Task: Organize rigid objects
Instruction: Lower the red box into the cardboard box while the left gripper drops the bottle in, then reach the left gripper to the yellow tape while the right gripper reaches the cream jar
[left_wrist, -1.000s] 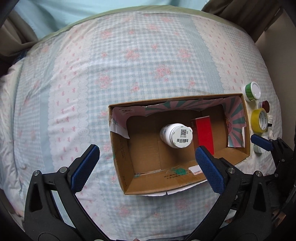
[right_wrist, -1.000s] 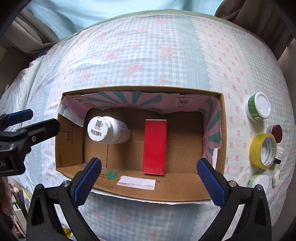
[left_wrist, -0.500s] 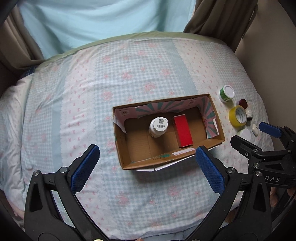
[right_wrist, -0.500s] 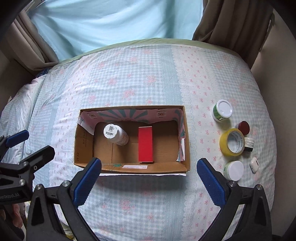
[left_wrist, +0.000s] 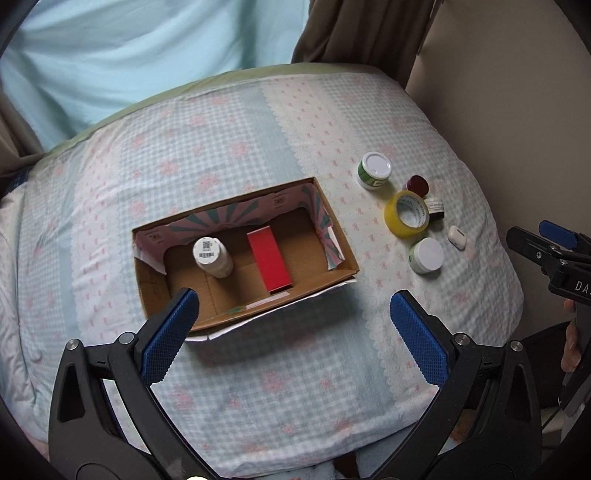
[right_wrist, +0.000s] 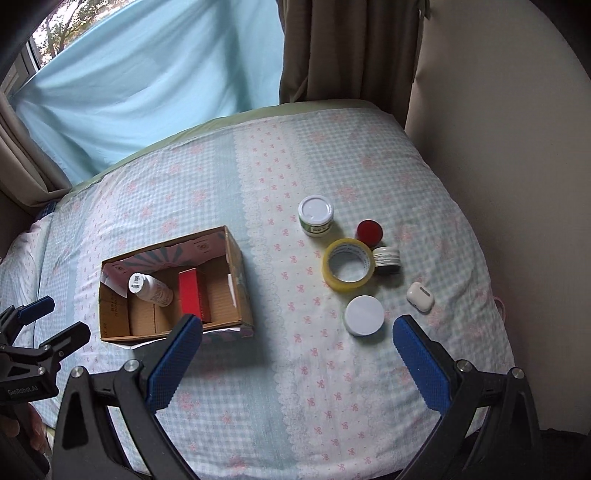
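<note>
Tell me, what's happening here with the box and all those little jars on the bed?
A person is tidying small items into a cardboard box on the bed, with a clamp-like gripper in each hand. A white bottle and a red box are already inside. A tape roll, several jars such as the green jar, and an earbud case wait outside. The left gripper and right gripper are open, holding nothing, above the bed.

Checked floral bedspread, blue sheet, brown curtain
</note>
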